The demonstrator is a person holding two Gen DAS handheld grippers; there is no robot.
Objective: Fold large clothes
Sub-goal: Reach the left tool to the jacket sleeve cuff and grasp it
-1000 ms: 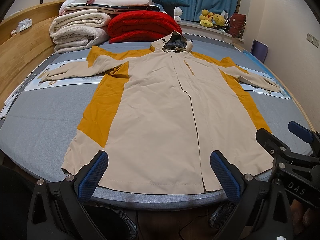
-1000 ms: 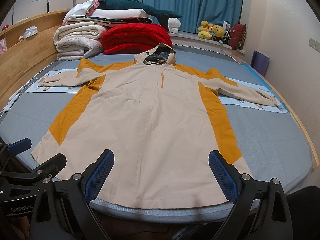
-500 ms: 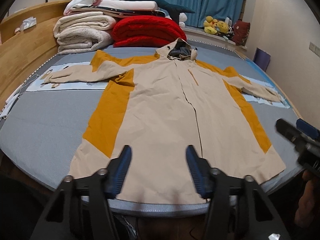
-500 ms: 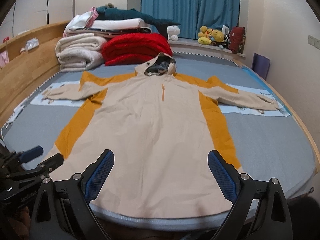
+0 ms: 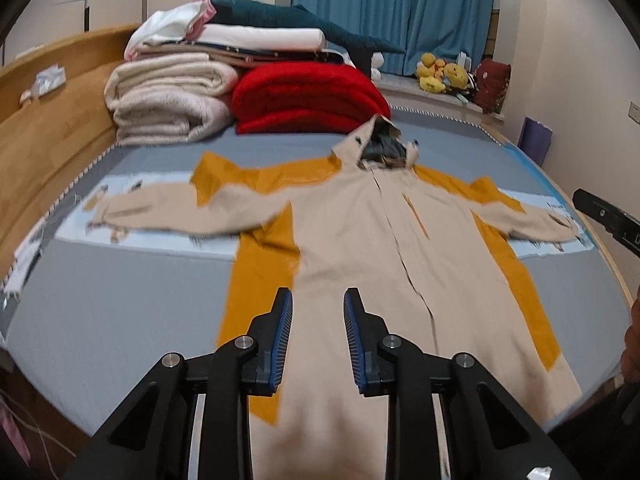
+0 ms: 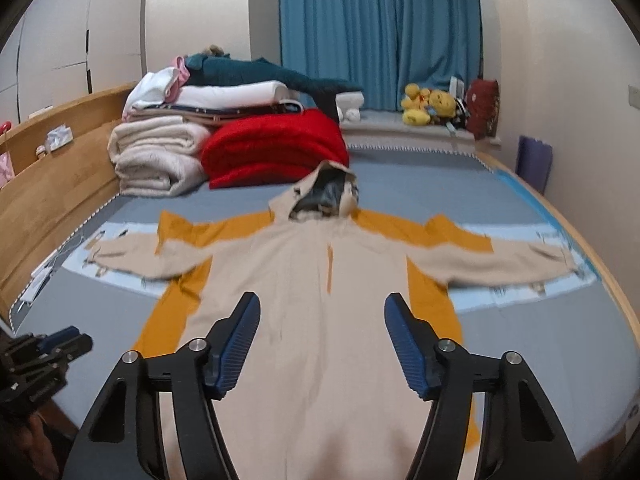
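Note:
A large beige and mustard hooded jacket (image 5: 360, 240) lies flat on the grey bed, front up, sleeves spread to both sides; it also shows in the right wrist view (image 6: 320, 300). My left gripper (image 5: 318, 316) hovers above the jacket's lower part, its jaws narrowed to a small gap and empty. My right gripper (image 6: 322, 316) hovers above the jacket's lower middle, open and empty. The right gripper's tip shows at the right edge of the left wrist view (image 5: 608, 216); the left gripper shows at the lower left of the right wrist view (image 6: 40, 356).
Folded blankets, cream (image 5: 172, 100) and red (image 5: 308, 100), are stacked at the bed's far end. A wooden headboard (image 5: 44, 128) runs along the left. Plush toys (image 6: 428, 104) sit on a window ledge before blue curtains. A wall stands on the right.
Both grippers have risen and moved forward over the jacket. The left gripper's jaws have closed from wide open to a narrow gap. The right gripper's jaws have narrowed somewhat.

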